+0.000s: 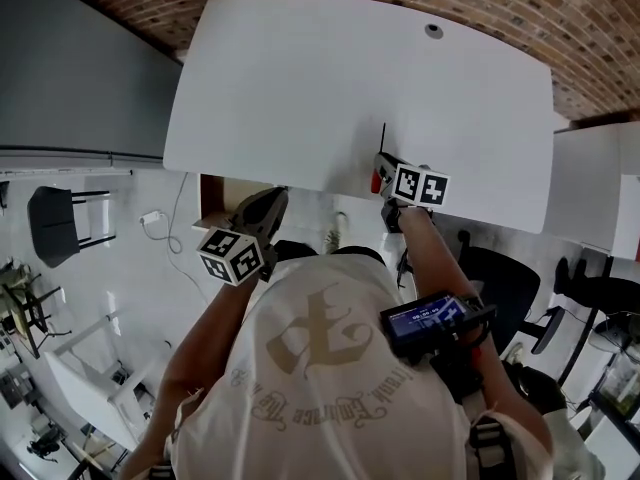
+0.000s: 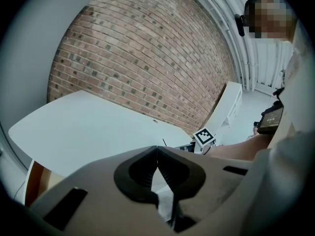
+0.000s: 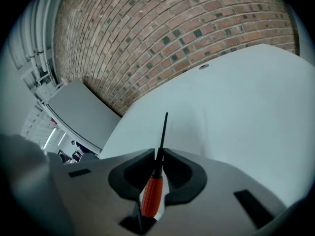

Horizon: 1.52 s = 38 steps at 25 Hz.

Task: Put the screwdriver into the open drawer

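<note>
A screwdriver (image 3: 152,191) with an orange-red handle and a thin black shaft points forward out of my right gripper (image 3: 159,154), which is shut on it where the shaft meets the handle. In the head view this right gripper (image 1: 388,168) holds the screwdriver (image 1: 377,179) over the near edge of the white table (image 1: 300,78), shaft aimed away from me. My left gripper (image 1: 272,203) hangs below the table edge, beside the open drawer (image 1: 222,196), whose brown inside shows. The left gripper (image 2: 157,151) is shut, tips touching, with nothing between them. The drawer (image 2: 30,183) shows at lower left.
A cable hole (image 1: 433,30) sits near the table's far edge. A brick wall (image 2: 147,58) runs behind the table. A black chair (image 1: 55,225) stands at the left, another chair (image 1: 500,283) at the right, and a white shelf unit (image 1: 600,183) adjoins the table's right end.
</note>
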Tool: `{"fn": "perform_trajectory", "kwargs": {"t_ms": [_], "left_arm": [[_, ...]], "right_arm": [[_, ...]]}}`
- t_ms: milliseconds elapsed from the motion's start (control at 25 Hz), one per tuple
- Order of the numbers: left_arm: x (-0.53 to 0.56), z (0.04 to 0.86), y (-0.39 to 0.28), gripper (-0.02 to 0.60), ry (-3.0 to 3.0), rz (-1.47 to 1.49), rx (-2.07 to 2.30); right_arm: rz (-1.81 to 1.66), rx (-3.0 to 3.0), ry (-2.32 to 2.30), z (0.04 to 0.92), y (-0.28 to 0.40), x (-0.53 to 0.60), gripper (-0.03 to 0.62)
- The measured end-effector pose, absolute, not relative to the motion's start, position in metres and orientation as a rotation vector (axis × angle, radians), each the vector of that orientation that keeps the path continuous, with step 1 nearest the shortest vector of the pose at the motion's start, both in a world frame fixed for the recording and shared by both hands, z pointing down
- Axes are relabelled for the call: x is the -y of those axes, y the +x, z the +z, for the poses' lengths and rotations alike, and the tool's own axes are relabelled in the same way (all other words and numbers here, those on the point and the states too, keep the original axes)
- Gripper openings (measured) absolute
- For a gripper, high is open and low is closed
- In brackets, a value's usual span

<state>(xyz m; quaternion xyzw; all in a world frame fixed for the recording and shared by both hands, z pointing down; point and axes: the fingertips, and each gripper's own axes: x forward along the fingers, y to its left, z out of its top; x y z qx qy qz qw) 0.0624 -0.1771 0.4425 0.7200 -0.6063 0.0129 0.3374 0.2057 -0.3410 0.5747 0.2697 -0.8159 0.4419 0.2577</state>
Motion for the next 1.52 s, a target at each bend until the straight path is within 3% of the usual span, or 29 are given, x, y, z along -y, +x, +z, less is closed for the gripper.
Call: {"fn": "perform_trajectory", "kwargs": {"t_ms": [760,1520], "left_arm": [[0.130,0.439,0.047,0.021,1.901,0.018,1.551],[0.067,0.438,-0.023,0.021,1.941,-0.011,1.493]], "right_arm": [[1.245,2.235,0.737,0.559,0.184,0.287,0.067],[1.235,2.239,0.778,0.538,0.130,0.206,0.067]]}}
